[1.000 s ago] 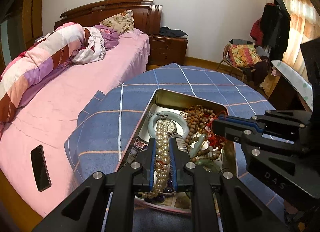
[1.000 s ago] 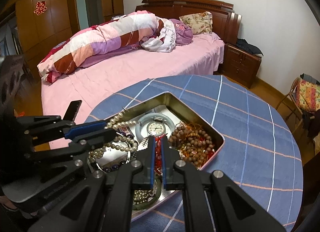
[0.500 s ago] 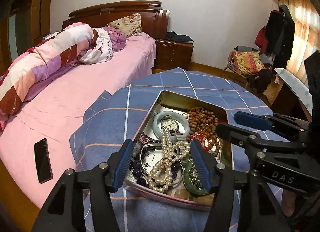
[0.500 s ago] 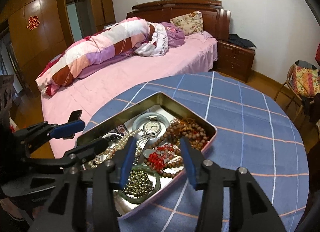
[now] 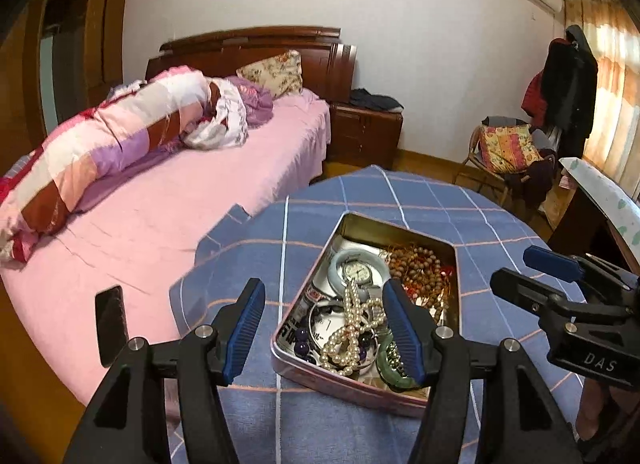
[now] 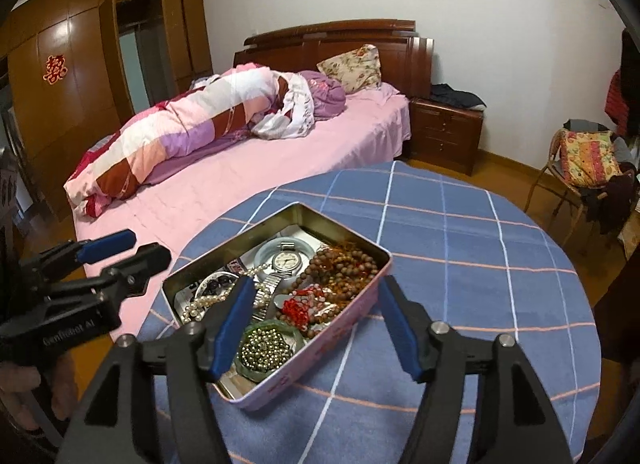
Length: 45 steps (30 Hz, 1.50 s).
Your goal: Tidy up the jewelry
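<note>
Holding one watch (image 6: pixel 286 260), two green bangles: one tin (image 6: pixel 362 304)

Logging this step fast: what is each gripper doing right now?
Left gripper: open, holding nothing; jaws just opened above the tin.
Right gripper: open, holding nothing; jaws just opened.

light: daylight through curtain (image 5: pixel 612 75) (right side) | blur: slight | edges: fisheye-bent, dark corners
</note>
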Available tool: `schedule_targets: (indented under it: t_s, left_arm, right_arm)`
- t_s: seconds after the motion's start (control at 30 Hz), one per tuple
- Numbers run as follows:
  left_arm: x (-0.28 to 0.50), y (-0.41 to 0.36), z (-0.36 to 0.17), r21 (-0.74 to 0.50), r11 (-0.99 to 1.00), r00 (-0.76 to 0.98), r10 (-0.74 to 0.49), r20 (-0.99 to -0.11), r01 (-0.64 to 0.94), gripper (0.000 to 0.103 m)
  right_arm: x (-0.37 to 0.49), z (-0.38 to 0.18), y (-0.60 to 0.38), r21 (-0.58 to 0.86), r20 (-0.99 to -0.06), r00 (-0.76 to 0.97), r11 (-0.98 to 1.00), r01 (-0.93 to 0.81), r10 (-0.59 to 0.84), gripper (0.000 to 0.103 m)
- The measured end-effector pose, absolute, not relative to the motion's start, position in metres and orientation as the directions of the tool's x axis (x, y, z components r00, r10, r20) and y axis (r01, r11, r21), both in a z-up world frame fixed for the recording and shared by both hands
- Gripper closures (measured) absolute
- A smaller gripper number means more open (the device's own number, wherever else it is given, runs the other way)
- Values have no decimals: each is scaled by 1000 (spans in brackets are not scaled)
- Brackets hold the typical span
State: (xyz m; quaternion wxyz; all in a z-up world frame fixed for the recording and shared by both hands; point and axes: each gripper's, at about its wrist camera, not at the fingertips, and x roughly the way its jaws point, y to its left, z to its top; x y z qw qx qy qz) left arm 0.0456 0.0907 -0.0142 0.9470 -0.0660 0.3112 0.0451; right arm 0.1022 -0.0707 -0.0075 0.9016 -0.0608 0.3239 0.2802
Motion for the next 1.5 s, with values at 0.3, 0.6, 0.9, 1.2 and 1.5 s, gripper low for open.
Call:
schedule_targets:
  t_s: [0.3, 0.6, 0.9, 1.2, 1.5]
  left_arm:
    - [42, 90, -9, -102, 987, 813, 40, -580, -122, 40]
    - [39, 90, -8, -103, 987, 815, 44, -578, -127, 40]
    - [36, 88, -5, -103, 987, 816, 41, -576, -122, 40]
    - [32, 85, 0, -100, 989, 822, 37, -568, -113, 40]
    - [31, 84, 1, -100, 988, 824, 38, -565, -115, 40]
  right_arm:
    - [98, -2, -84, 81, -600, 656, 851, -519, 458, 33]
    - [94, 3, -91, 86, -589, 669, 858, -506, 453, 31]
    - [91, 6, -98, 86, -580, 680, 864, -496, 448, 28]
    - [89, 8, -98, 85, -579, 679, 862, -500, 451, 27]
    - [89, 8, -98, 86, -580, 679, 863, -497, 449, 27]
